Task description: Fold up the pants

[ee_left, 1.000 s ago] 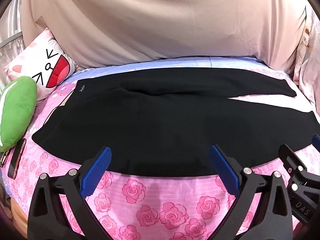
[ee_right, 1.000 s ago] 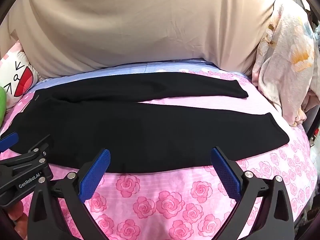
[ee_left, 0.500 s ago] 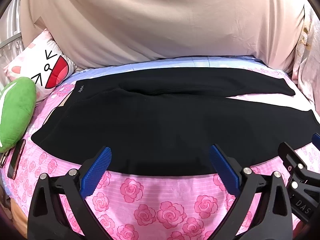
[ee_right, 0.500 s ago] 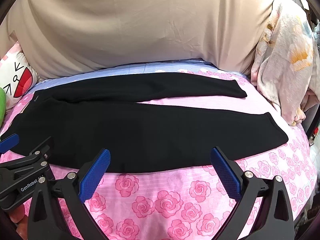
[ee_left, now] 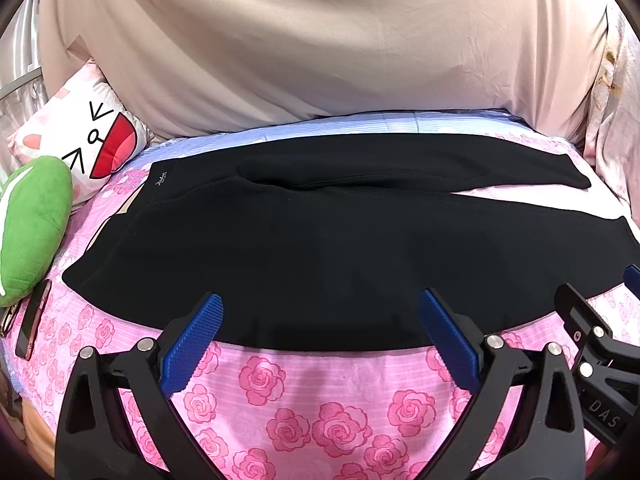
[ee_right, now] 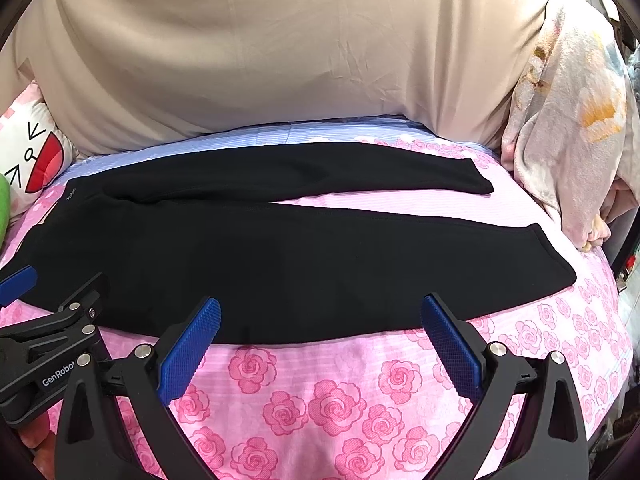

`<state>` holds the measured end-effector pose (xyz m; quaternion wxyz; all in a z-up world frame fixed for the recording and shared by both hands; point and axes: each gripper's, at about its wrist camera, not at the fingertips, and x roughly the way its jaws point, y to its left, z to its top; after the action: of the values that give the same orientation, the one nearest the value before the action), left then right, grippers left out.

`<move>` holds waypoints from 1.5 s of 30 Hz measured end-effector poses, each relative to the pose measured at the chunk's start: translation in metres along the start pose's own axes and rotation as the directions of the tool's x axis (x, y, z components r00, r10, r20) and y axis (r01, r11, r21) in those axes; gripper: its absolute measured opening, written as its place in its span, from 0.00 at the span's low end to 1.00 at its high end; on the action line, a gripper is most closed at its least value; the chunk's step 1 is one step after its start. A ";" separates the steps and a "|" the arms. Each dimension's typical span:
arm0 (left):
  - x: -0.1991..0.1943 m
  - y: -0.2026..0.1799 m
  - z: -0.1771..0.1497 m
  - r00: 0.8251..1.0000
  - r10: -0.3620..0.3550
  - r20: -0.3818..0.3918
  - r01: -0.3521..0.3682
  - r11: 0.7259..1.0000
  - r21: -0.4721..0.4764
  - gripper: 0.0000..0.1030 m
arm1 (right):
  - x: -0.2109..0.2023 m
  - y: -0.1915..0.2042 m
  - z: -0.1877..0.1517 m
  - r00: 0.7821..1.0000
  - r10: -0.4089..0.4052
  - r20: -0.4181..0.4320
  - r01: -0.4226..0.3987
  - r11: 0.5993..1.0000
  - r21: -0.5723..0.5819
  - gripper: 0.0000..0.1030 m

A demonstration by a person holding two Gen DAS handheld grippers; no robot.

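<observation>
Black fabric: pants (ee_left: 320,248) lie flat on the bed (ee_left: 328,396), waistband toward the cartoon pillow (ee_left: 80,140), 2 legs splayed apart toward the floral blanket (ee_right: 568,120).
Left gripper (ee_left: 318,340): I read its fingers (ee_left: 192,344) as spread wide, empty, hovering at the near hem edge.
Right gripper (ee_right: 316,338): fingers (ee_right: 450,346) likewise spread, holding nothing.
Fold state: I judge no fold begun; legs not yet stacked.
Risk 1: pinching the rose sheet along with the cloth, since the edge lies flush on it.
Risk 2: uneven lift from the 2 grippers, skewing the near leg over the far one.
Risk 3: phone (ee_left: 32,328) beside the green cushion (ee_left: 32,224) could be nudged off.
</observation>
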<state>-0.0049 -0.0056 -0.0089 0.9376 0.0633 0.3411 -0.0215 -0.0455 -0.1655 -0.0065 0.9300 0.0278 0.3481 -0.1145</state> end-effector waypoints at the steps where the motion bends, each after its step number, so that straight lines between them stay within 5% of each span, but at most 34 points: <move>1: 0.000 0.000 0.000 1.000 0.001 0.000 -0.001 1.000 -0.001 0.94 | 0.000 0.001 0.000 1.000 -0.002 0.001 0.002 1.000 -0.001 0.95; 45: 0.011 -0.004 0.003 1.000 0.020 -0.009 -0.020 1.000 0.010 0.94 | 0.008 0.000 -0.001 1.000 -0.003 -0.010 0.003 1.000 0.011 0.95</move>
<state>0.0053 -0.0097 -0.0136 0.9360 0.0713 0.3445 -0.0135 -0.0403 -0.1671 -0.0126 0.9279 0.0328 0.3524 -0.1177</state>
